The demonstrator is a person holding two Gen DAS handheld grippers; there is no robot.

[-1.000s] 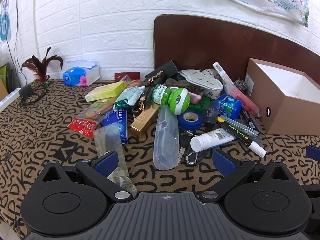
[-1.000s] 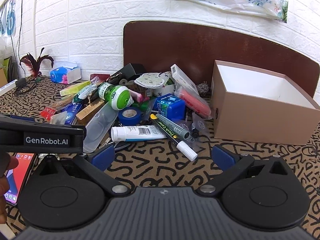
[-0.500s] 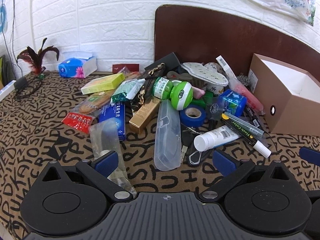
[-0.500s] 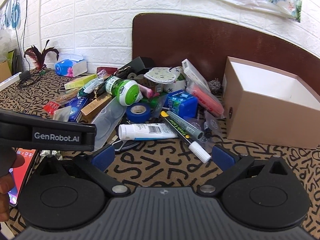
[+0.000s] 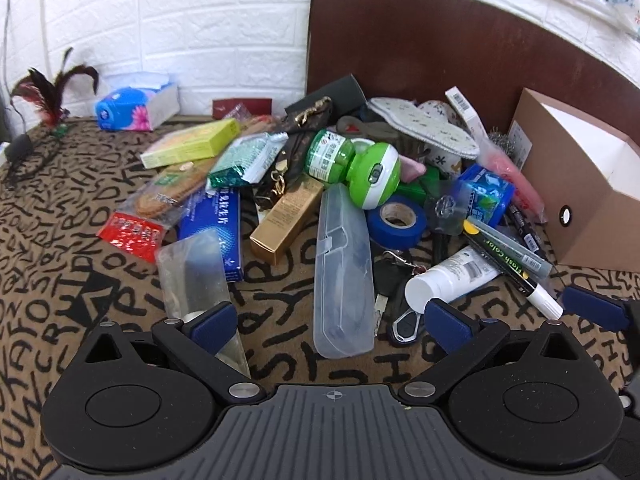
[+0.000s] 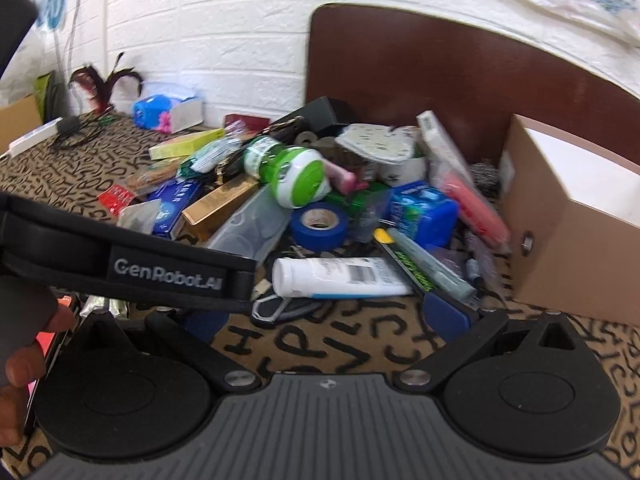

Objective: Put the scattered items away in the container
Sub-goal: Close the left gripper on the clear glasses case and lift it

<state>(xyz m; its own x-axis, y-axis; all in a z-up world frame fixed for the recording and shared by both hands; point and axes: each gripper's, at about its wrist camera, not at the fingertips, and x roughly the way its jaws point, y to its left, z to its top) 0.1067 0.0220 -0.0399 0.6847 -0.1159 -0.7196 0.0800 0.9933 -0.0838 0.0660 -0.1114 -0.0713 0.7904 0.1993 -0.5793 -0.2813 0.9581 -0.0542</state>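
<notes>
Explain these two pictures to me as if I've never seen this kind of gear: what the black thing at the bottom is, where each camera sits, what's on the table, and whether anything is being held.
No robot here: a person carries a handheld two-finger gripper in each hand, and a fisheye camera on each looks forward along its fingers. The black shape at the bottom is the tool's own body. One picture is from the left gripper, the other from the right gripper. Both are open and hold nothing. On the patterned tablecloth lies a pile of clutter: a clear plastic case, a white tube, blue tape, a green bottle, a gold box. The open cardboard box on the right is the container. The strap across the right view belongs to the left tool.
</notes>
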